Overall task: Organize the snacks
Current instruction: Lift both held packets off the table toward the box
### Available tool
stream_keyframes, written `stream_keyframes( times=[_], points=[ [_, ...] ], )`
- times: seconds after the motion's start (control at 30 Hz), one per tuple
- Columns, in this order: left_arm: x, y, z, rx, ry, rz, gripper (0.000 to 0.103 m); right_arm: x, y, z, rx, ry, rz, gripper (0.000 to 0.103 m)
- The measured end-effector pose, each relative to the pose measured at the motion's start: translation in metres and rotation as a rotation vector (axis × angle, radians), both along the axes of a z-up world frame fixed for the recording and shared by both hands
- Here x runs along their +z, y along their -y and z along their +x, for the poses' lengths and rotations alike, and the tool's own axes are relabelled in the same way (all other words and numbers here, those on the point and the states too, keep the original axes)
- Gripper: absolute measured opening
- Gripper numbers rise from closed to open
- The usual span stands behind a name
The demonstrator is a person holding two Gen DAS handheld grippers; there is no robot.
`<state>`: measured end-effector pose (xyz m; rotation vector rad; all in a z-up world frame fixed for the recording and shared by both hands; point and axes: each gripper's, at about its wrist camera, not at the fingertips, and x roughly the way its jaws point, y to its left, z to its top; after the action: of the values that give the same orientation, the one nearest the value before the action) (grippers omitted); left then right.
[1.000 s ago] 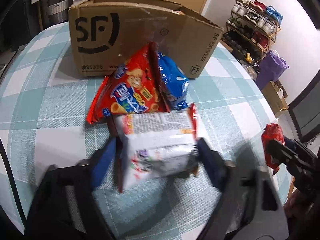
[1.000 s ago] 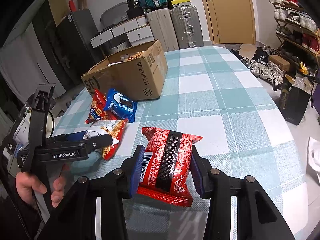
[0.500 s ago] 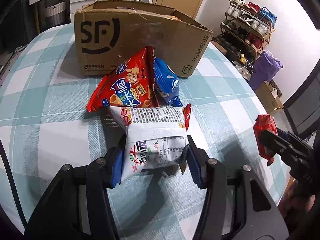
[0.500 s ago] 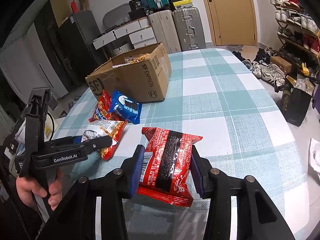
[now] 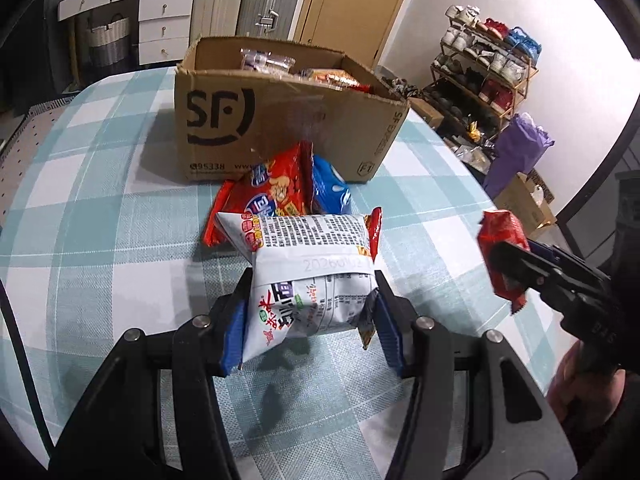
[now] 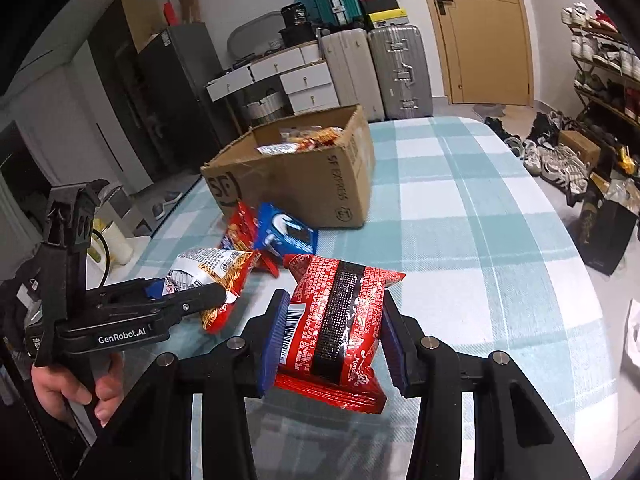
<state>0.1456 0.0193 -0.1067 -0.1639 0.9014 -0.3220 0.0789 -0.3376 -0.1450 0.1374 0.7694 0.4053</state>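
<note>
My left gripper (image 5: 310, 330) is shut on a white-backed noodle snack packet (image 5: 308, 272) and holds it above the table; the packet also shows in the right wrist view (image 6: 212, 276). My right gripper (image 6: 334, 338) is shut on a red packet with a black stripe (image 6: 340, 320), lifted off the table; it shows at the right of the left wrist view (image 5: 502, 248). An open SF cardboard box (image 5: 280, 120) with several snacks inside stands ahead. A red chip bag (image 5: 268, 196) and a blue Oreo pack (image 5: 330, 192) lie in front of the box.
The table has a teal and white check cloth (image 6: 480, 240). Suitcases (image 6: 396, 68) and white drawers (image 6: 296, 80) stand behind the table. A shoe rack (image 5: 488, 68) and a purple bag (image 5: 520, 152) are to the right of the table.
My left gripper closed on the noodle packet and lifted it off the table. Both grippers rose, so the box's inside now shows. The right gripper kept its hold on the red packet.
</note>
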Motion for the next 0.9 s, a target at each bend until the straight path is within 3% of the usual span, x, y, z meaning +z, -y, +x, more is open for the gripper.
stream_keyframes(
  times=[0.4, 0.9],
  points=[
    [0.053, -0.031, 0.009, 0.035, 0.058, -0.031, 0.052, 0.037, -0.025, 0.038, 0.09, 0.045, 0.05, 0.044],
    [0.13, -0.051, 0.054, 0.031, 0.143, 0.016, 0.052, 0.104, -0.059, 0.099, 0.178, 0.126, 0.041, 0.044]
  ],
)
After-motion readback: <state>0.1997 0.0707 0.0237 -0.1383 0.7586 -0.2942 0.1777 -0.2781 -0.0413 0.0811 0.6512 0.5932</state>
